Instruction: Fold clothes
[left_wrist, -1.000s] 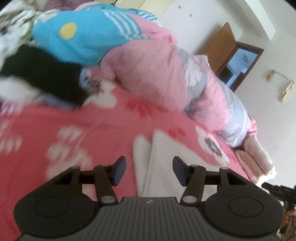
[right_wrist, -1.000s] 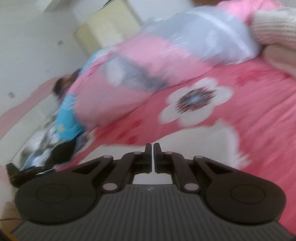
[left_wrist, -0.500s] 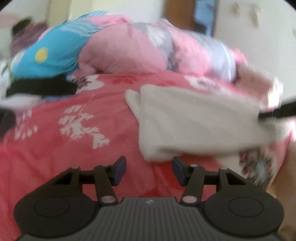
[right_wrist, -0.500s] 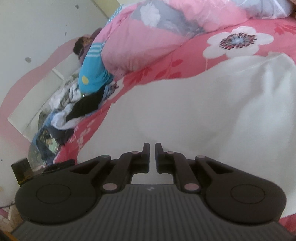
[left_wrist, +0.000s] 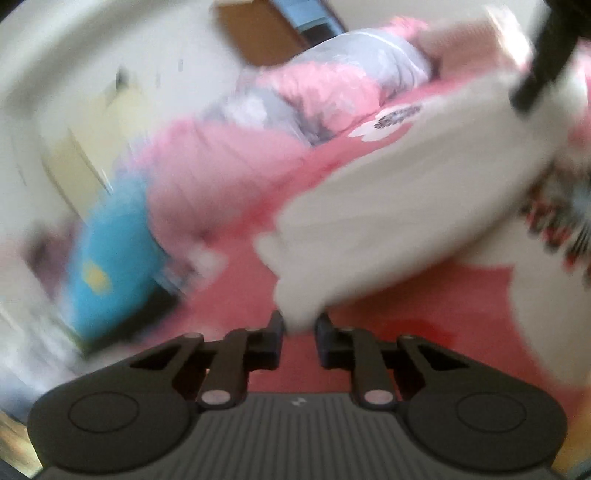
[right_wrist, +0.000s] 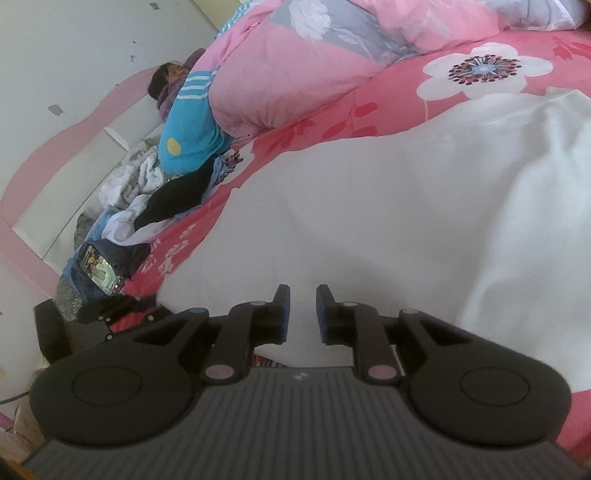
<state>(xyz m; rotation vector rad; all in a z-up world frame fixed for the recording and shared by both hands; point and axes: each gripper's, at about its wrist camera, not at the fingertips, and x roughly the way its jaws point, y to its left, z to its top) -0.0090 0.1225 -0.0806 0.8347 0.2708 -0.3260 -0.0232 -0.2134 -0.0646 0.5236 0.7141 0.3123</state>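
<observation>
On the red floral bedsheet (right_wrist: 369, 110), white garment (right_wrist: 369, 221) lay part-folded. Left gripper (left_wrist: 299, 326), jaws just closing, pinched its twelve-o'clock corner; right gripper (right_wrist: 301, 308), just opening, empty. Folding likely unfinished.

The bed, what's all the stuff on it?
white garment: one, white, spread on the bedsheet
bedsheet: one, red-pink with white flowers, covering the bed
quilt: one, pink and grey, bunched at the back
blue garment: one, blue with a yellow dot, beside the quilt
phone: one, screen lit, far left
left gripper: black, jaws just closed on the white garment's corner
right gripper: black, jaws just opening, gripping nothing
</observation>
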